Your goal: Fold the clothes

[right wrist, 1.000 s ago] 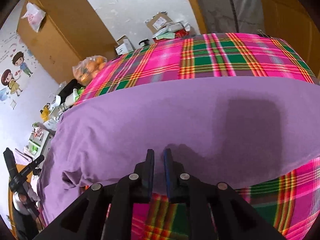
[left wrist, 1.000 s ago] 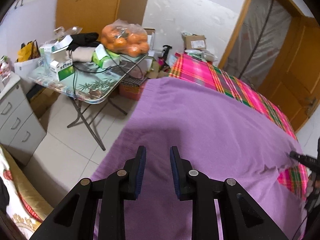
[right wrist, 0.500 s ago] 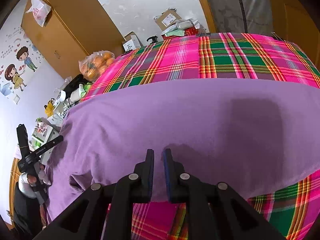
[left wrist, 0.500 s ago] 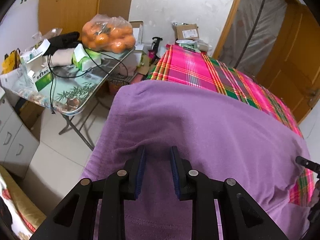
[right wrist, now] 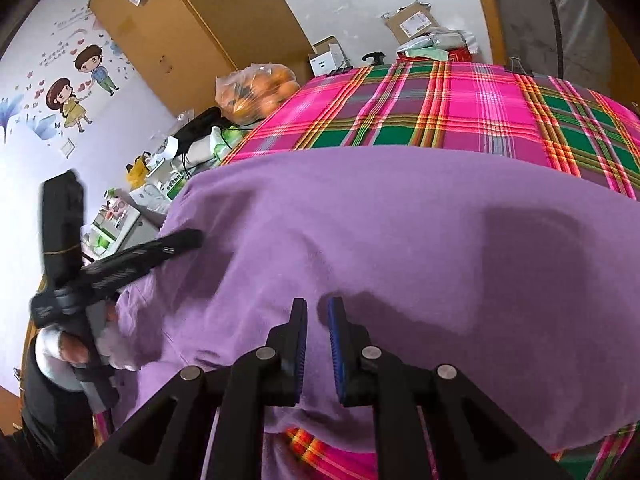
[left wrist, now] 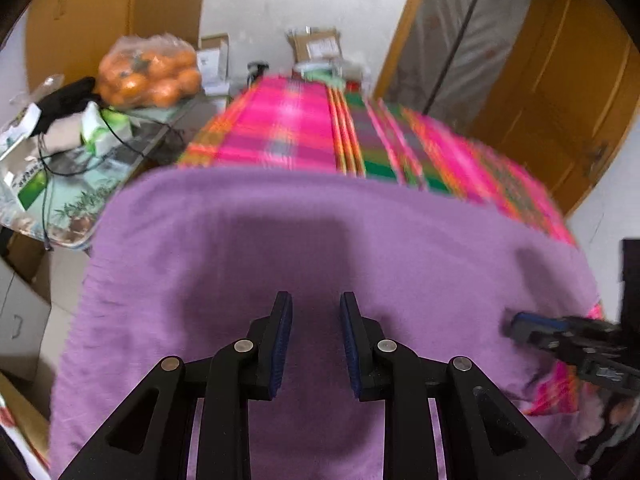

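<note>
Left gripper [left wrist: 316, 340] sits low over the near part of the purple garment [left wrist: 320, 240], jaws parted by a moderate gap, purple cloth showing between the blue pads; cannot tell whether any cloth is pinched. Right gripper [right wrist: 317, 344] is over the near edge of the same garment [right wrist: 400, 232], jaws narrow with only a slim gap between them; cloth passes under the tips, so a grip cannot be confirmed.

The garment lies spread flat across the near end of the plaid-covered table [right wrist: 440, 108], covering it from side to side; its near hem hangs over the table's near edge, with a strip of plaid showing beneath it by the right gripper. A bunched fold sits at the garment's left corner, close to the left gripper as seen from the right wrist view [right wrist: 120, 264], where a gloved hand [right wrist: 68, 352] holds the handle.

Beyond the garment the plaid cloth is bare up to the table's far end. Left of the table stands a glass-topped side table [left wrist: 80, 184] with boxes, cables and a bag of oranges [left wrist: 148, 72]. Past the table's far end, cardboard boxes [right wrist: 412, 20] rest against the white wall. The left wrist view is motion-blurred.
</note>
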A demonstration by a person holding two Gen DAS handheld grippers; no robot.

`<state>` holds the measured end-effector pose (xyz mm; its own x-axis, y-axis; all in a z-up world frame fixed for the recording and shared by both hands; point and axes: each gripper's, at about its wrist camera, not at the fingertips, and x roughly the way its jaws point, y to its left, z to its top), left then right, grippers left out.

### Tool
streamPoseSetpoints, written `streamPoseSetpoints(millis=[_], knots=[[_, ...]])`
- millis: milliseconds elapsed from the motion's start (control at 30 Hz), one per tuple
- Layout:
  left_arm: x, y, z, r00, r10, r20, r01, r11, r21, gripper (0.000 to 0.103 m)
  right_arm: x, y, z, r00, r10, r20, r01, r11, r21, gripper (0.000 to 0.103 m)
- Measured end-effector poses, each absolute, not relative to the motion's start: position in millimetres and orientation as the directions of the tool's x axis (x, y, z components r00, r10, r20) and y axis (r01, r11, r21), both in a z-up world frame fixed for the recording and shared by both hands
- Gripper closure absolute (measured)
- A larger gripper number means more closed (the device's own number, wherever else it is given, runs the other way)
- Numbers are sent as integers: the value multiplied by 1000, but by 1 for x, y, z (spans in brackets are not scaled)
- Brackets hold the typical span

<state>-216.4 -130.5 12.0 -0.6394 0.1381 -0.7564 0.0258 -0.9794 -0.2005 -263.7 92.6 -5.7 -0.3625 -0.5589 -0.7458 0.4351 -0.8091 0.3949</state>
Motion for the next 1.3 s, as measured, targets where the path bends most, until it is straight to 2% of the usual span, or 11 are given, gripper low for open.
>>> streamPoseSetpoints(millis=[67, 200, 300, 567, 767, 967, 1300], knots=[[-221, -122, 9, -628, 113, -770, 18, -987, -159, 77, -262, 104, -6, -374, -545, -751, 421, -821, 386, 91], [-212, -122, 22, -631, 139, -763, 13, -982, -190, 77, -256, 123, -1, -407, -530, -744, 412, -833, 369, 92], [-201, -122, 32, -653, 97, -751, 24, -989, -148, 77, -247, 132, 9, -443, -537, -718, 426, -831, 358, 92], [-160, -121, 66, -737, 53, -674, 32, -993, -113, 77, -223, 156, 38, -532, -552, -642, 463, -825, 325, 89], [-146, -123, 86, -763, 17, -646, 41, -996, -76, 77, -212, 156, 58, -544, -590, -597, 514, -797, 318, 72], [-155, -153, 100, -768, -21, -640, 57, -998, -36, 77, -213, 148, 81, -544, -583, -603, 561, -787, 256, 71], [-210, -216, 74, -688, -58, -724, 63, -998, 21, 77, -263, 127, 74, -519, -515, -682, 594, -791, 146, 71]])
